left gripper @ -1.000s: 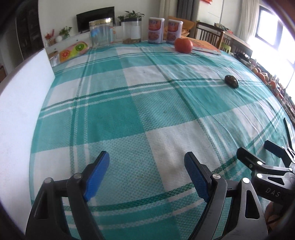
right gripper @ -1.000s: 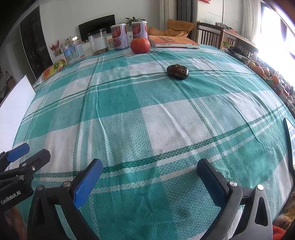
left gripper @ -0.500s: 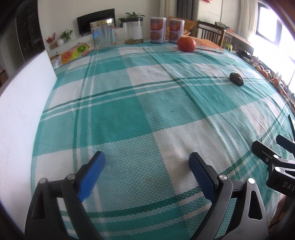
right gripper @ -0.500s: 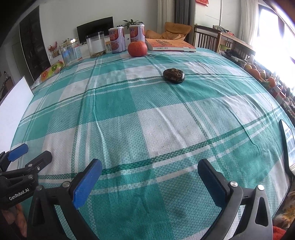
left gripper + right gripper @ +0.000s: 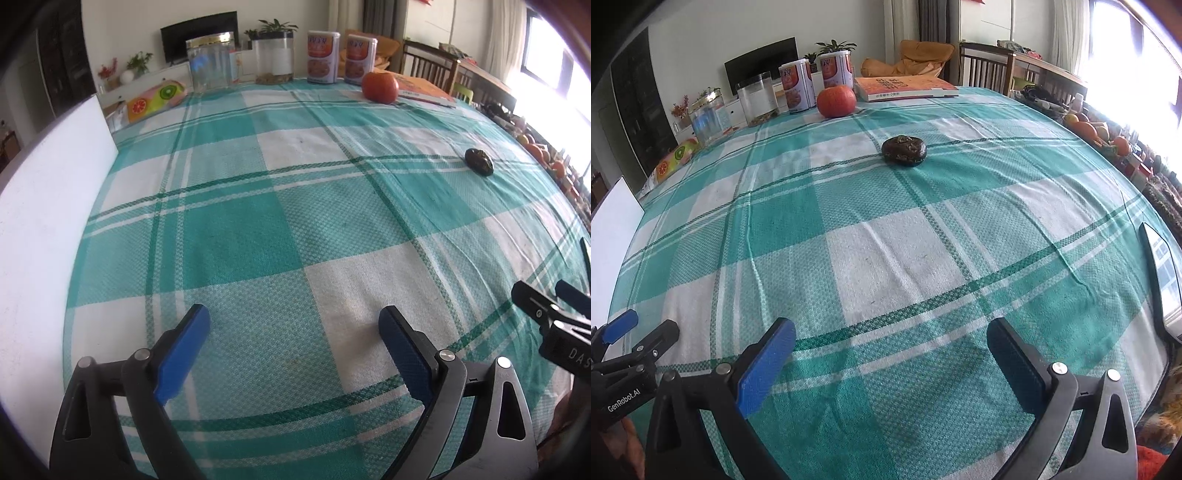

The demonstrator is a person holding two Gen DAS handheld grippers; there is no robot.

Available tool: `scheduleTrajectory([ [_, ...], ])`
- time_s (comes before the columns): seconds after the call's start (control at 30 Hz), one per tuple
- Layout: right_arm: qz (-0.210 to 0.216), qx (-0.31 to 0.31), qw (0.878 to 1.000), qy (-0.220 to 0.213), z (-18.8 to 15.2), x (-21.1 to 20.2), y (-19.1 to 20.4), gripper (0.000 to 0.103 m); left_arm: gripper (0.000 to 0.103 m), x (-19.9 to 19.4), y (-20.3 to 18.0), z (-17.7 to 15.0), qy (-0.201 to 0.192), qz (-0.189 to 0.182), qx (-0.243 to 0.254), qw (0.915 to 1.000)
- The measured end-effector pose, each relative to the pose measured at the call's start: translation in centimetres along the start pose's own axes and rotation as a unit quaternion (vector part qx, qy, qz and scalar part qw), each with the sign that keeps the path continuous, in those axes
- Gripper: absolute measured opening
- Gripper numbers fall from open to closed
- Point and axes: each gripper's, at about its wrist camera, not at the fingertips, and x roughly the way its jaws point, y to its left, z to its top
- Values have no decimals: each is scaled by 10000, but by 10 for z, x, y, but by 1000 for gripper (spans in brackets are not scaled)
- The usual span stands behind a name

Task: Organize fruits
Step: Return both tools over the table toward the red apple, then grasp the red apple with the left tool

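**Both grippers hover empty over the checked cloth, fruit lying farther up the table**

Nearest the left wrist camera, the left gripper (image 5: 293, 332) holds its blue-padded fingers (image 5: 183, 349) spread wide, with only cloth between them. The right gripper (image 5: 892, 349) hangs beside it, its own jaws equally far apart and empty. Each gripper shows at the edge of the other's view, low over the near end of the table.

Under both lies the teal-and-white checked tablecloth (image 5: 886, 258), slightly wrinkled. A white flat board (image 5: 40, 240) stands along the cloth's left edge. A dark flat device (image 5: 1161, 273) lies at the right edge.

Farther up, right of centre, a dark brown, flattened round fruit (image 5: 904, 150) rests alone on the cloth, well apart from both grippers. Beyond it, near the far edge, sits a round orange-red fruit (image 5: 836, 100), just beside two white printed tins (image 5: 796, 88) and near an orange paperback book (image 5: 905, 88). Left of the tins stand two clear plastic jars (image 5: 211, 61). A packet printed with fruit slices (image 5: 155, 96) lies at the far left corner.
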Motion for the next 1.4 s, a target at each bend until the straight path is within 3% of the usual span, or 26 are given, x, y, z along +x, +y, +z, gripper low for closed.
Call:
scheduleTrajectory([
  [0.13, -39, -84, 9999, 66, -2, 4, 4, 103, 94, -4, -22, 38, -105, -790, -460, 9958],
  [0.3, -83, -157, 9998, 73, -3, 5, 6, 103, 94, 37, -65, 125, -145, -1314, -266, 9909],
  [0.4, -86, -204, 9997, 79, -2, 6, 8, 103, 94, 87, -88, 175, -59, -1112, 89, 9937],
  [0.47, -80, -255, 9996, 84, -2, 6, 10, 103, 94, 110, -100, 202, -166, -815, 270, 9962],
  [0.6, -38, -327, 9994, 92, -1, 7, 12, 103, 94, 137, -121, 249, -475, -657, 467, 9956],
  [0.7, -8, -361, 9993, 99, 0, 8, 13, 103, 94, 166, -135, 274, -289, -519, 517, 9969],
  [0.93, 28, -410, 9991, 104, 0, 8, 16, 103, 94, 213, -147, 292, -79, -315, 445, 9985],
  [1.0, 37, -417, 9991, 106, 0, 9, 16, 103, 87, 213, -148, 292, -140, -204, 545, 9982],
  [1.03, 39, -418, 9991, 106, 0, 9, 16, 103, 72, 210, -147, 291, -219, -161, 600, 9978],
  [1.07, 37, -417, 9991, 106, 0, 9, 16, 103, 72, 209, -145, 290, -201, -157, 607, 9978],
  [1.23, 36, -413, 9991, 104, 0, 9, 16, 103, 71, 182, -119, 274, -198, -236, 468, 9984],
  [1.4, 37, -416, 9991, 105, 0, 9, 17, 103, 71, 117, -87, 243, -154, -244, 469, 9985],
])
